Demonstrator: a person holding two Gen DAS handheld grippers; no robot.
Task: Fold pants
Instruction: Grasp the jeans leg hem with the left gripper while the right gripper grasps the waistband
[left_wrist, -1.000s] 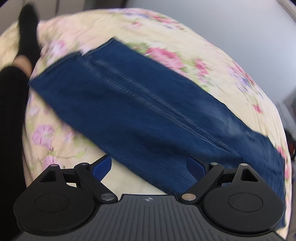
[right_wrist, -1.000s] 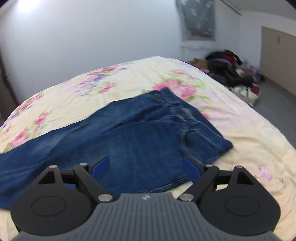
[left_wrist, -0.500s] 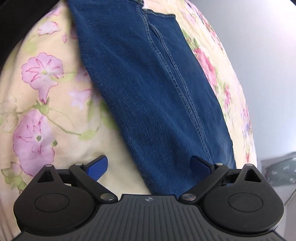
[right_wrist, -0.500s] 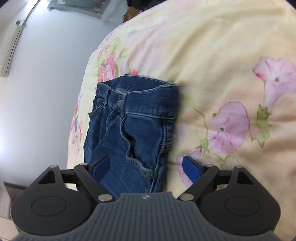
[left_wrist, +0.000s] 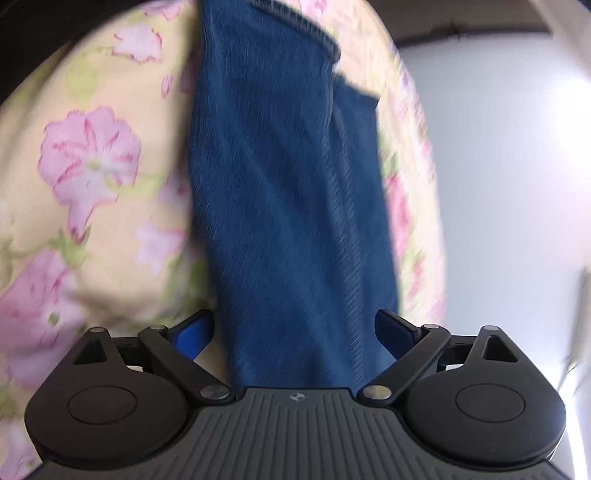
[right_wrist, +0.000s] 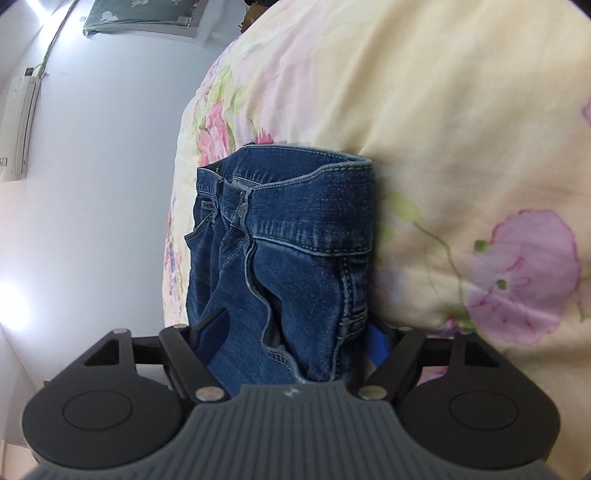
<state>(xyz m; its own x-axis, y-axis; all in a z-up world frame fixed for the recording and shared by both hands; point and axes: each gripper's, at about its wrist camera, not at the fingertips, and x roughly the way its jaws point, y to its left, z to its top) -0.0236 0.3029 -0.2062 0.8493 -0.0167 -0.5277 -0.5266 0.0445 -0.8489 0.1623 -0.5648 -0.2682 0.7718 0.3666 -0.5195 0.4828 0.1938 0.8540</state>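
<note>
Because the bed (right_wrist: 461, 110) gave me a broad, soft surface under its floral cover, the jeans (right_wrist: 295, 258) lay stretched along it, already doubled lengthwise so that one leg sat on the other. That, I judged, was why each end showed two layers: at the far end of my left view the two hems (left_wrist: 295, 26) lay stacked and slightly offset, and in my right view the waistband (right_wrist: 314, 229) was folded over on itself, with the fly button (right_wrist: 242, 209) and a front pocket facing up.

My left gripper (left_wrist: 295, 328) stood over the lower legs, spread wide, with the denim running between its blue pads (left_wrist: 192, 338) and no pinch on it. My right gripper (right_wrist: 291, 336) straddled the hip section in the same way, released; its right pad sat just beside the side seam, the left one over the fabric, and I could not tell whether either touched.

I judged that I had placed one hand at each end so I could take hem and waist and bring them together for the crosswise fold. Thick seams at the waist would likely need a deep bite, or the top layer might slip out.
</note>
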